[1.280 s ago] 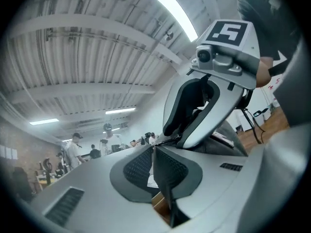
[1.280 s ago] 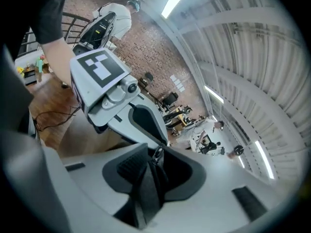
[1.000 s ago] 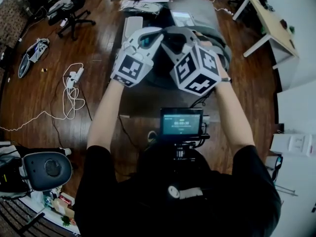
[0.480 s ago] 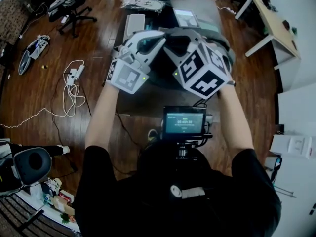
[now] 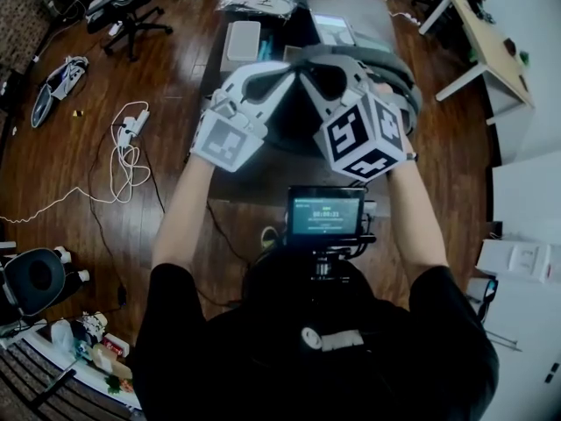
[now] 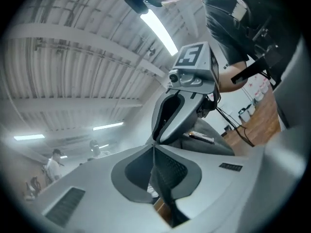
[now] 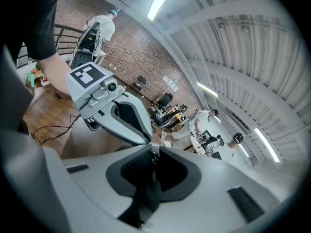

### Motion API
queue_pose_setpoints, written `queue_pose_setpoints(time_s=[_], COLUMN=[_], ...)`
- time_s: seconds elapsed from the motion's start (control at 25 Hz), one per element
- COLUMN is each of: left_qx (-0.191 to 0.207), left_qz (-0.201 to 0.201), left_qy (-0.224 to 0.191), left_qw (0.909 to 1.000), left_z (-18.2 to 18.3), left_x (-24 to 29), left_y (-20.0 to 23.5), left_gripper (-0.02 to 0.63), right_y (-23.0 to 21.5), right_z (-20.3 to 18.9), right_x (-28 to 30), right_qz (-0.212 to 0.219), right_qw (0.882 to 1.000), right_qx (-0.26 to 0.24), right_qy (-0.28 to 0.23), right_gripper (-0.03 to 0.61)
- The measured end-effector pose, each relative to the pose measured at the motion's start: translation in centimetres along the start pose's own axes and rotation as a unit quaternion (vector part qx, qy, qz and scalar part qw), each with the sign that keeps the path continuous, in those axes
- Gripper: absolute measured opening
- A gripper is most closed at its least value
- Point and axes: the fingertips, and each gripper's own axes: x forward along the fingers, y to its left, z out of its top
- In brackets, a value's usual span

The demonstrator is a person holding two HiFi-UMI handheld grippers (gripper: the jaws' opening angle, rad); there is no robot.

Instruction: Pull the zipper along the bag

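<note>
A dark bag (image 5: 294, 126) with a grey strap (image 5: 400, 79) lies on the table (image 5: 259, 172). Both grippers lean in over it, their tips meeting above its top. My left gripper (image 5: 286, 67) (image 6: 154, 148) is shut, with a dark strip of the bag's fabric (image 6: 166, 194) pinched between its jaws. My right gripper (image 5: 308, 67) (image 7: 155, 152) has just been closing, and a black tab of the bag (image 7: 146, 198) is held between its pads. Each gripper view shows the other gripper close ahead. The zipper line itself is hidden under the grippers.
A white keyboard (image 5: 240, 40) and a tablet (image 5: 331, 30) lie at the table's far end. Cables (image 5: 127, 152) trail on the wood floor at left, near an office chair (image 5: 123, 11). A white desk (image 5: 486, 46) stands at right. A small screen (image 5: 326, 213) sits at the person's chest.
The left gripper has shifted a little across the bag, still nose to nose with the right one. The right hand has barely moved. The head view has tilted slightly.
</note>
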Motion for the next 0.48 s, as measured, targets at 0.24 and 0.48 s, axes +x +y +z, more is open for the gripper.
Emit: queue_pose_setpoints(time_s=[0.24,0.48], left_qx=[-0.107,-0.053], left_qz=[0.033,0.103], left_qy=[0.005,0.042], left_qw=[0.9937,0.9923], left_z=[-0.3,-0.3], left_x=[-1.3,-2.1], left_y=[0.8,0.5], left_gripper=[0.296,0.294], right_y=[-0.1,-0.7], right_z=[0.4,1.2], right_x=[-0.9,-0.9], right_qz=[0.017,0.009], right_qw=[0.998,0.997], right_qx=[-0.030,0.042], right_qy=[-0.048,-0.057], right_gripper=[0.052,0.046])
